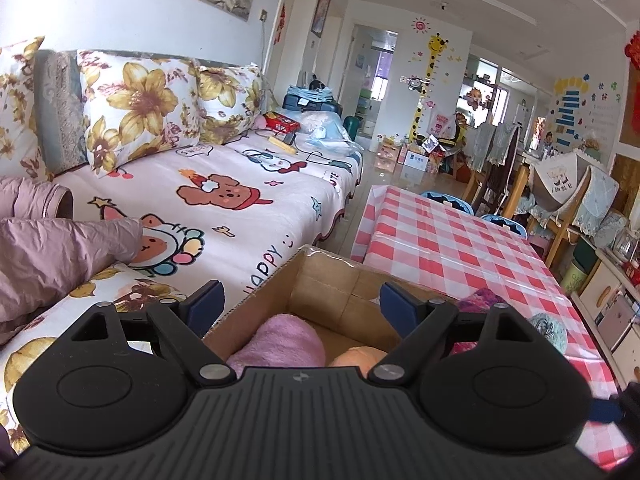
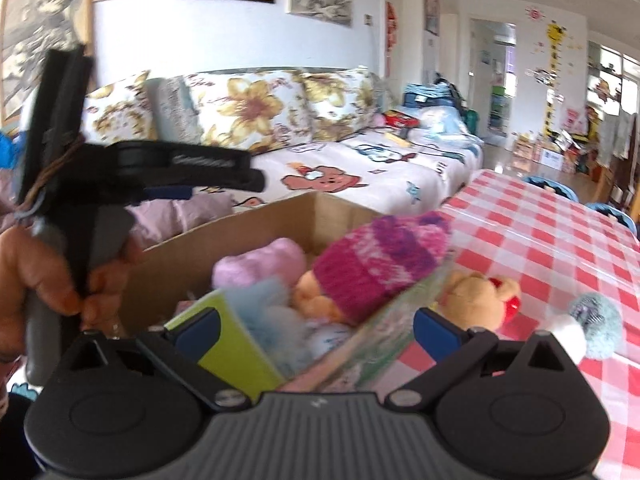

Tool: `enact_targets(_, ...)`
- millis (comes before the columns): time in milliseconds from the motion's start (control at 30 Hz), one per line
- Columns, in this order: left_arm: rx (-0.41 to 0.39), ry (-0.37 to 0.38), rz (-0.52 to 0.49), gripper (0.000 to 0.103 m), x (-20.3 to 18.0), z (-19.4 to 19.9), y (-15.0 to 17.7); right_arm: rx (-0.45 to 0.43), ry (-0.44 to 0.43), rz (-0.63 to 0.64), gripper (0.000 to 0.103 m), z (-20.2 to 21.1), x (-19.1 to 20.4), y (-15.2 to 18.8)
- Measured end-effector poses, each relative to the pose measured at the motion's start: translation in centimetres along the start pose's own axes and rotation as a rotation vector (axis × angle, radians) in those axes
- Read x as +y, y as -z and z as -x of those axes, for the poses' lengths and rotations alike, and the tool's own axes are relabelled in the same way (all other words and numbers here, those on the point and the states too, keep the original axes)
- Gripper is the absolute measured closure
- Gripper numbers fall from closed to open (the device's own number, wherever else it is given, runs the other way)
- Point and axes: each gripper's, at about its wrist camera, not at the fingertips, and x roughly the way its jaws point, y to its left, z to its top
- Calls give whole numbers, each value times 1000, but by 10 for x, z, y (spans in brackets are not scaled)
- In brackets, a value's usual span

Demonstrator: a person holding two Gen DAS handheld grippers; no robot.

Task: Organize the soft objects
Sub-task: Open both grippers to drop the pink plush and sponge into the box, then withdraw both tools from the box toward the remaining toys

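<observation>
An open cardboard box [image 2: 224, 236] stands on the checked table by the sofa. Inside lie a pink plush [image 2: 260, 268], a light blue fluffy toy [image 2: 272, 308], a green carton [image 2: 236, 348] and an orange doll in a pink and purple knit hat [image 2: 380, 264] leaning on the right rim. My right gripper [image 2: 316, 332] hangs open just in front of the box, its pads touching nothing. A yellow bear [image 2: 476, 300] and a teal fuzzy ball [image 2: 596, 320] lie on the cloth to the right. My left gripper [image 1: 303, 306] is open above the box [image 1: 320, 280], over the pink plush [image 1: 280, 340].
A sofa [image 1: 224, 200] with floral pillows and a lilac jacket [image 1: 52, 248] runs along the left. The red and white checked table [image 1: 460, 248] stretches ahead on the right, with chairs beyond it. A hand [image 2: 40, 280] holds the left gripper at the box's left side.
</observation>
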Motion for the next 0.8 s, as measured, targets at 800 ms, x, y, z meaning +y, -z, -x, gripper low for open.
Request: enact_targets(800,-1,1,-235,0,-34,31,21,-11,183,-170,1,34,-82,15)
